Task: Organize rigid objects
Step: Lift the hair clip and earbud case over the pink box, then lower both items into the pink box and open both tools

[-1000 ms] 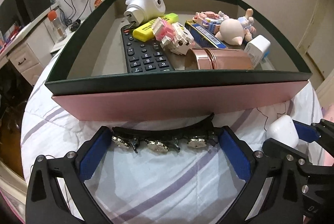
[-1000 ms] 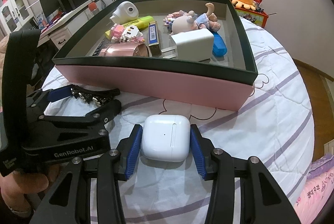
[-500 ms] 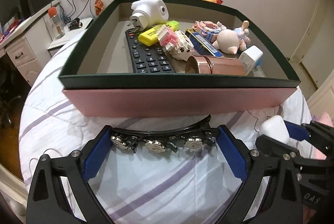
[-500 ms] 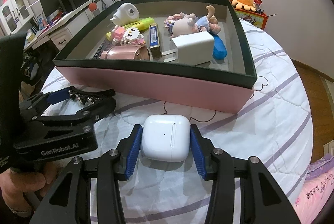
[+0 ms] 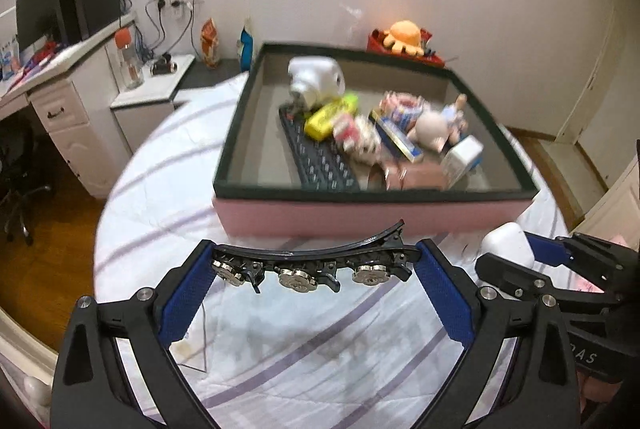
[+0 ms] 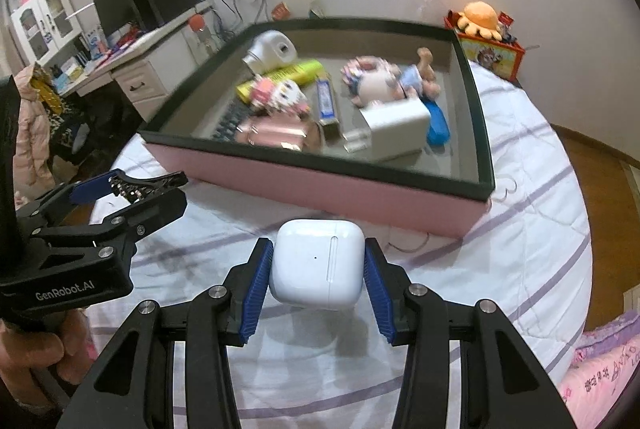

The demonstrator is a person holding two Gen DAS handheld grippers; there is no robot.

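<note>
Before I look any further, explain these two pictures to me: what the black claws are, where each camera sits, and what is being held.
No robot is here. A person carries a hand-held gripper in each hand: a black two-fingered claw with blue pads. Each has a wide-angle camera looking forward along its fingers, so each picture shows its own claw at the bottom.

In the left wrist picture, the left hand-held gripper is shut on a black hair clip with metal ornaments, gripped by its two ends. In the right wrist picture, the right hand-held gripper is shut on a white earbud case.

Both are above a bed with a striped sheet. Ahead sits a pink box with a dark rim, already holding a keyboard, a yellow highlighter, a white charger and small toys.
</note>
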